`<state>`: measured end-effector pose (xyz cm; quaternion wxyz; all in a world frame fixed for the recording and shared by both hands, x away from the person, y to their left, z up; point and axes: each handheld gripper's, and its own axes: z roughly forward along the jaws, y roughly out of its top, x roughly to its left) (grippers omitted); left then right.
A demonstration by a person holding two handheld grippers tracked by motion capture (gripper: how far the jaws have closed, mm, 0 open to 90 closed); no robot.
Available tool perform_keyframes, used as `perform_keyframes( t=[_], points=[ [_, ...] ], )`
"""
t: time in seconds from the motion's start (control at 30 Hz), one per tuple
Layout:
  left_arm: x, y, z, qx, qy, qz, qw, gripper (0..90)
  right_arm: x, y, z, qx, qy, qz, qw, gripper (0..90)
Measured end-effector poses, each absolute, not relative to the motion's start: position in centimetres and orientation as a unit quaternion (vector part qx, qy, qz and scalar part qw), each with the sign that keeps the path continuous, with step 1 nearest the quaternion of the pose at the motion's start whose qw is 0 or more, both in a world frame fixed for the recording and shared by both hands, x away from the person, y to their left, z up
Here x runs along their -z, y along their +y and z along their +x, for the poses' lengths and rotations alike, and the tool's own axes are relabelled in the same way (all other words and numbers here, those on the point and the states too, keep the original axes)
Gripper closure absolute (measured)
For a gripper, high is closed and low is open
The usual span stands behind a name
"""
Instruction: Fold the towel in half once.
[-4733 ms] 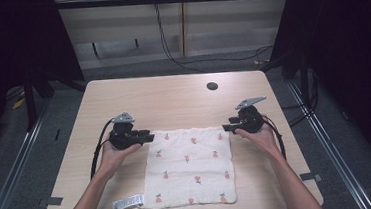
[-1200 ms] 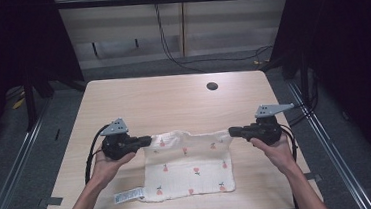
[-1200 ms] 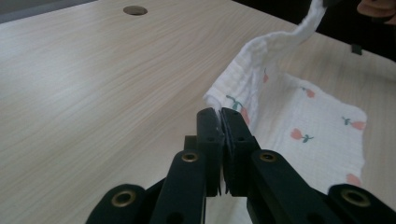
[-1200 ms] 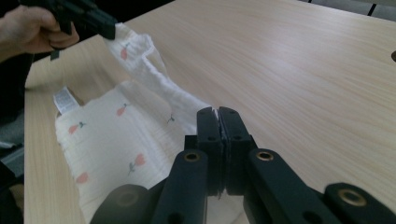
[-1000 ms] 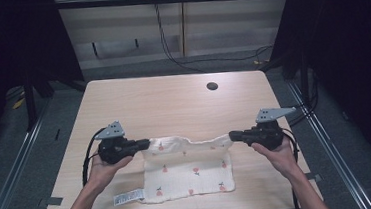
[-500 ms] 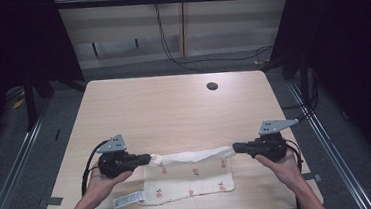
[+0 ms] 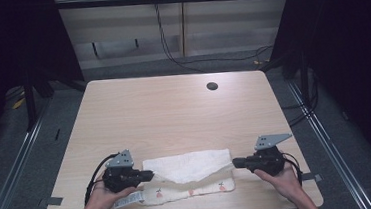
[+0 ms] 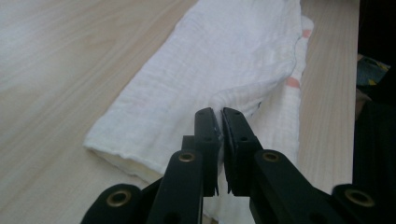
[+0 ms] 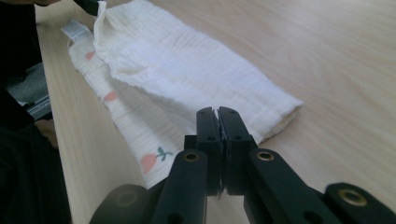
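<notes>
A white cloth point(image 7: 188, 167) with small red prints lies near the front edge of the table, its far half folded over toward me. My left gripper point(image 7: 149, 175) is at the cloth's left end, and in the left gripper view the gripper point(image 8: 219, 114) is shut on a pinch of the cloth point(image 8: 210, 60). At the cloth's right end is my right gripper point(image 7: 235, 162), low over the table. In the right gripper view the gripper point(image 9: 217, 112) is shut on the cloth's edge point(image 9: 187, 65). The printed lower layer point(image 9: 149, 161) sticks out beside the fold.
The wooden table point(image 7: 174, 115) has a dark round hole point(image 7: 212, 86) at the far right. A white label point(image 7: 128, 202) hangs from the cloth's near left corner. The table's front edge is close behind both hands. Cables lie on the floor beyond the table.
Both grippers have moved toward me and down, drawing the cloth's far edge over its near part. The cloth went from spread flat to a narrow folded strip.
</notes>
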<state>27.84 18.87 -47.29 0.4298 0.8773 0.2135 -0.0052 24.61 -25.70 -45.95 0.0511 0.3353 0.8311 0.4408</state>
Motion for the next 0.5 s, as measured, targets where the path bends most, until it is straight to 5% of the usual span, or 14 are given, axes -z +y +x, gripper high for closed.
perform_keyframes(
  t=[0.5],
  points=[
    [48.4,18.9,26.6,0.029,0.194,0.894,0.404,80.3,48.4,-25.5,22.2,-0.405,0.852,0.331,0.025,80.3]
  ],
)
